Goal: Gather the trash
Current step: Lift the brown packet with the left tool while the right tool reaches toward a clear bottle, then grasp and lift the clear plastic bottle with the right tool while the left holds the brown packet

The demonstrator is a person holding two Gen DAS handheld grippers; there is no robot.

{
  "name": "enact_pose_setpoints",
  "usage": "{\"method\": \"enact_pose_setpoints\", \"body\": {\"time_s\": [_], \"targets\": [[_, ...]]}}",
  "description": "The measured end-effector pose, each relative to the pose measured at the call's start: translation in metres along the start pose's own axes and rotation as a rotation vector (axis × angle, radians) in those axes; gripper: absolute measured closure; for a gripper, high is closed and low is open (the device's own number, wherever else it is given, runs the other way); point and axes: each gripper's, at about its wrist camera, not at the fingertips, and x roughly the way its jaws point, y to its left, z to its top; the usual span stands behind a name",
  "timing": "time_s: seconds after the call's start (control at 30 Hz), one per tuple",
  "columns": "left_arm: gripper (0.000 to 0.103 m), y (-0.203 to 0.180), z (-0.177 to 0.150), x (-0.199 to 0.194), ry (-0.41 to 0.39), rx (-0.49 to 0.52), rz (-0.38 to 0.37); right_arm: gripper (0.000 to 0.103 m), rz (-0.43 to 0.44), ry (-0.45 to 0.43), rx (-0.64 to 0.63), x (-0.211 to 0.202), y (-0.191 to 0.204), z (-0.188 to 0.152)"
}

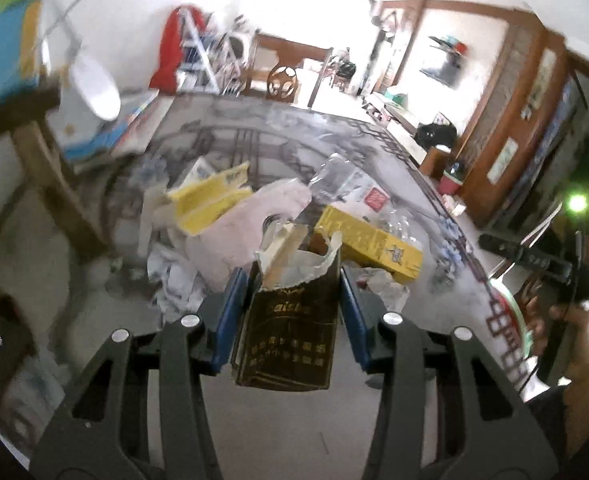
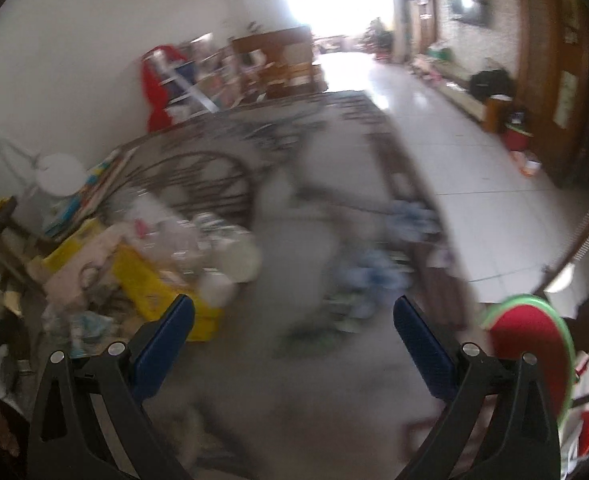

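My left gripper (image 1: 292,276) is shut on a dark brown carton (image 1: 290,332) with gold lettering and a torn top, held up above the rug. Behind it lies a trash pile: two yellow boxes (image 1: 368,240) (image 1: 210,200), a pale pink bag (image 1: 254,216), a clear plastic bottle (image 1: 334,176) and crumpled paper (image 1: 174,280). In the right wrist view the same pile (image 2: 134,264) sits at the left, blurred. My right gripper (image 2: 294,308) is open over the grey rug, with nothing between its fingers.
A patterned grey rug (image 1: 254,144) (image 2: 334,380) covers the floor, with white tiles (image 2: 474,184) to its right. A wooden chair leg (image 1: 54,176) stands left of the pile. A round watermelon-patterned object (image 2: 530,344) lies at the right. Furniture lines the far walls.
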Motion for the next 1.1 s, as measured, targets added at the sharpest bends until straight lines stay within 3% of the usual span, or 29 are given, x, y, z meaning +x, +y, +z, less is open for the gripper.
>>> {"method": "enact_pose_setpoints", "body": {"time_s": [0.07, 0.17, 0.2, 0.33, 0.47, 0.63, 0.7, 0.73, 0.83, 1.1], "targets": [[0.058, 0.003, 0.001, 0.002, 0.007, -0.029, -0.025, 0.031, 0.032, 0.031, -0.055, 0.014, 0.023, 0.005], [0.058, 0.005, 0.003, -0.002, -0.004, -0.036, -0.049, 0.048, 0.074, 0.079, -0.134, 0.04, 0.061, 0.016], [0.058, 0.005, 0.004, -0.004, -0.007, -0.041, -0.057, 0.049, 0.091, 0.091, -0.143, 0.047, 0.071, 0.02], [0.058, 0.015, 0.006, -0.004, -0.008, -0.087, -0.074, 0.047, 0.102, 0.092, -0.171, 0.07, 0.102, 0.04], [0.058, 0.023, 0.004, 0.001, 0.014, -0.133, -0.094, 0.047, 0.022, 0.14, -0.268, 0.096, 0.123, 0.054], [0.058, 0.022, 0.002, 0.002, 0.027, -0.138, -0.111, 0.036, -0.011, 0.223, -0.357, 0.117, 0.127, 0.049], [0.058, 0.022, 0.001, 0.003, 0.03, -0.137, -0.114, 0.039, -0.025, 0.226, -0.374, 0.118, 0.127, 0.046], [0.058, 0.022, 0.001, 0.003, 0.032, -0.138, -0.115, 0.047, -0.019, 0.228, -0.371, 0.117, 0.126, 0.045], [0.058, 0.021, 0.001, 0.005, 0.036, -0.138, -0.109, 0.05, 0.012, 0.202, -0.346, 0.105, 0.126, 0.044], [0.058, 0.015, -0.001, 0.007, 0.03, -0.1, -0.072, 0.051, 0.074, 0.027, -0.263, 0.036, 0.116, 0.04]]}}
